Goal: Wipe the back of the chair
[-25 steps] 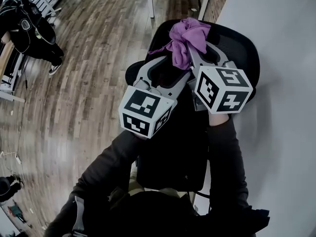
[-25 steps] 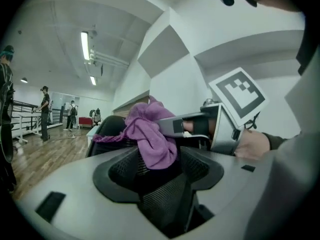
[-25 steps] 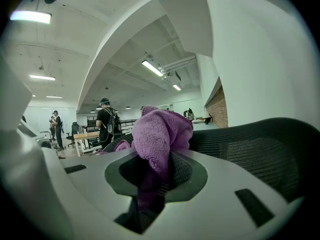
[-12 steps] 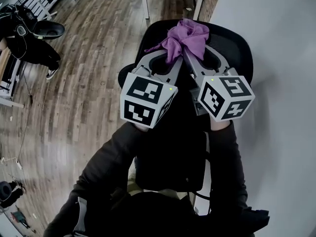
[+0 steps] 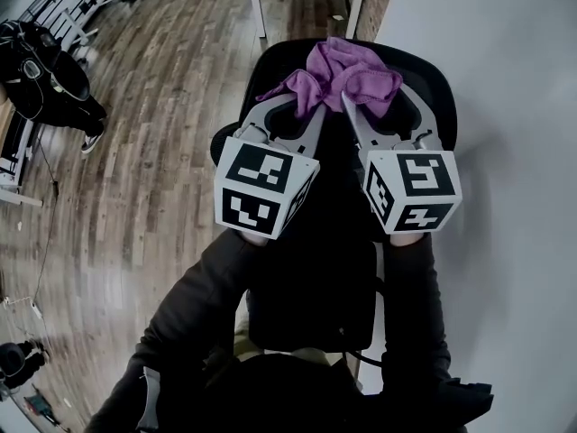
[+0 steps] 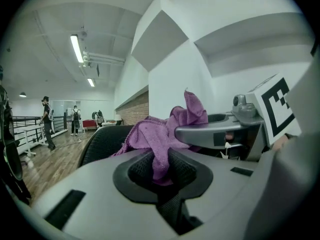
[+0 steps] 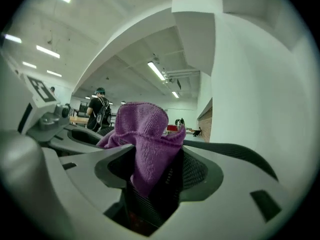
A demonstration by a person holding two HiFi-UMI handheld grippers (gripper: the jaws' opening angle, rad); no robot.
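The cloth (image 5: pixel 352 70) is purple and fuzzy (towel-like), bunched into a crumpled wad. It lies on the top edge of the chair (image 5: pixel 437 88), near the middle of the back. One end is pinched in the left gripper (image 5: pixel 314 106), the other in the right gripper (image 5: pixel 346 103). The chair is black, its mesh back upright and curved along the top.

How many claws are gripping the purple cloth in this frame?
2. The left claw pinches the purple cloth at its left side, the right claw at its right, both over the top of the black chair back. Neither is hidden.
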